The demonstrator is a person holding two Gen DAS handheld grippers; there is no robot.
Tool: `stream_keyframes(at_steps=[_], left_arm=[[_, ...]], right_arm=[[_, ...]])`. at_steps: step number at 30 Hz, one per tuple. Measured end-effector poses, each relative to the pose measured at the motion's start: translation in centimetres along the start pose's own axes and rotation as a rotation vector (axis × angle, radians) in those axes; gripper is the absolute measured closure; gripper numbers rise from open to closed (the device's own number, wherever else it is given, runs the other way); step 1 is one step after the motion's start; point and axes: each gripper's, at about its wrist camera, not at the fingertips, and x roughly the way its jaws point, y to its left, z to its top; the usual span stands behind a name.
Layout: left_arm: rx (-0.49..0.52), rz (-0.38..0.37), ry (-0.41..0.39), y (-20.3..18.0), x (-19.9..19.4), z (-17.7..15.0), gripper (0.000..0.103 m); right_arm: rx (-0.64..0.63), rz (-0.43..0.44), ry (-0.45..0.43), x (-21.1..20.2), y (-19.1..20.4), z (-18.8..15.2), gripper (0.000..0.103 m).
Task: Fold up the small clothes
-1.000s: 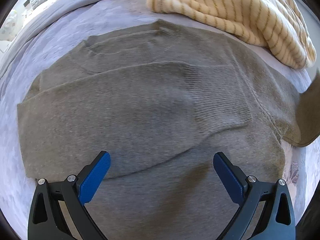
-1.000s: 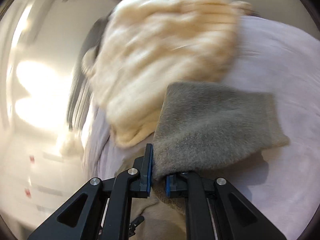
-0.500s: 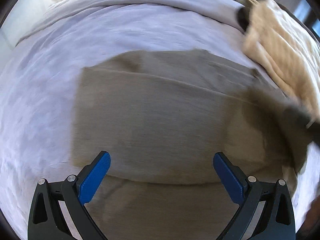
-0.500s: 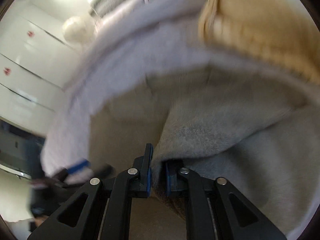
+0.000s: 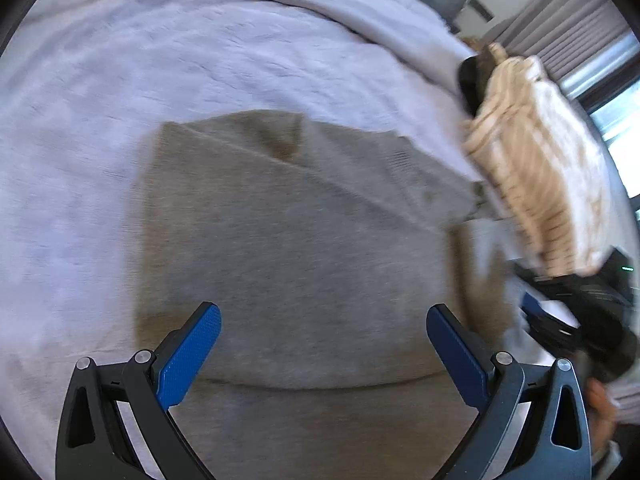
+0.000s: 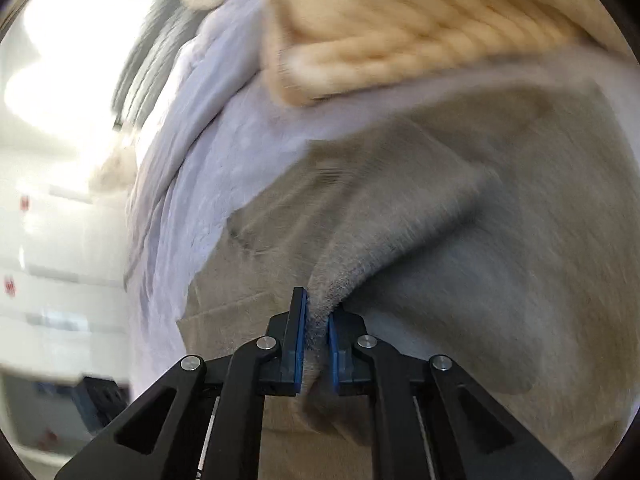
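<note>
A grey-brown knitted sweater (image 5: 296, 240) lies spread on the pale lilac bed cover (image 5: 160, 48), with folds laid over its body. My left gripper (image 5: 322, 344) is open and empty, hovering over the sweater's near part. My right gripper (image 6: 318, 324) is shut on a fold of the same sweater (image 6: 420, 220) and holds it lifted over the rest of the garment. The right gripper also shows at the right edge of the left wrist view (image 5: 576, 320), blurred.
A cream striped knit (image 5: 536, 168) lies on the bed beside the sweater; it also shows in the right wrist view (image 6: 420, 20). White cabinets (image 6: 48, 240) stand beyond the bed's edge. Grey curtains (image 5: 568, 20) and a window are at the far right.
My right gripper has carried the held part of the sweater over the sweater's body. My left gripper has swung left and stays open. Both views are blurred by motion.
</note>
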Motion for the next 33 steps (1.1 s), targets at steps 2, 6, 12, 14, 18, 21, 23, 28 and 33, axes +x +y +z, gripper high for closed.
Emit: stream_keyframes(at_steps=[2, 6, 12, 14, 18, 21, 23, 28, 33], left_arm=[[-0.033, -0.096, 0.022, 0.4, -0.1, 0.4, 0.000], [-0.125, -0.283, 0.047, 1.8, 0.2, 1.3, 0.000], [-0.206, -0.373, 0.094, 2.9, 1.4, 1.2, 0.000], [-0.221, -0.371, 0.102, 3.0, 1.7, 0.9, 0.000], [-0.196, -0.341, 0.109, 2.1, 2.2, 0.9, 0.000], [-0.182, -0.319, 0.116, 1.6, 2.6, 1.1, 0.000], [-0.175, -0.308, 0.114, 1.4, 2.7, 1.2, 0.000], [-0.151, -0.257, 0.098, 0.7, 2.9, 1.5, 0.003], [-0.115, -0.207, 0.124, -0.2, 2.9, 1.4, 0.095]], right_arm=[[-0.186, 0.001, 0.027, 0.5, 3.6, -1.1, 0.092], [-0.500, -0.064, 0.144, 2.6, 8.4, -5.1, 0.092], [-0.650, -0.141, 0.316, 4.6, 9.0, -10.3, 0.091], [-0.608, -0.134, 0.329, 3.4, 7.4, -10.3, 0.080], [-0.430, -0.132, 0.280, -1.5, 2.3, -9.9, 0.037], [-0.206, -0.122, 0.213, -6.1, -3.8, -8.5, 0.037], [-0.023, -0.096, 0.144, -9.0, -8.3, -7.7, 0.037], [0.265, -0.007, 0.000, -11.9, -14.3, -5.0, 0.045], [0.246, -0.002, -0.073, -12.8, -14.0, -3.2, 0.097]])
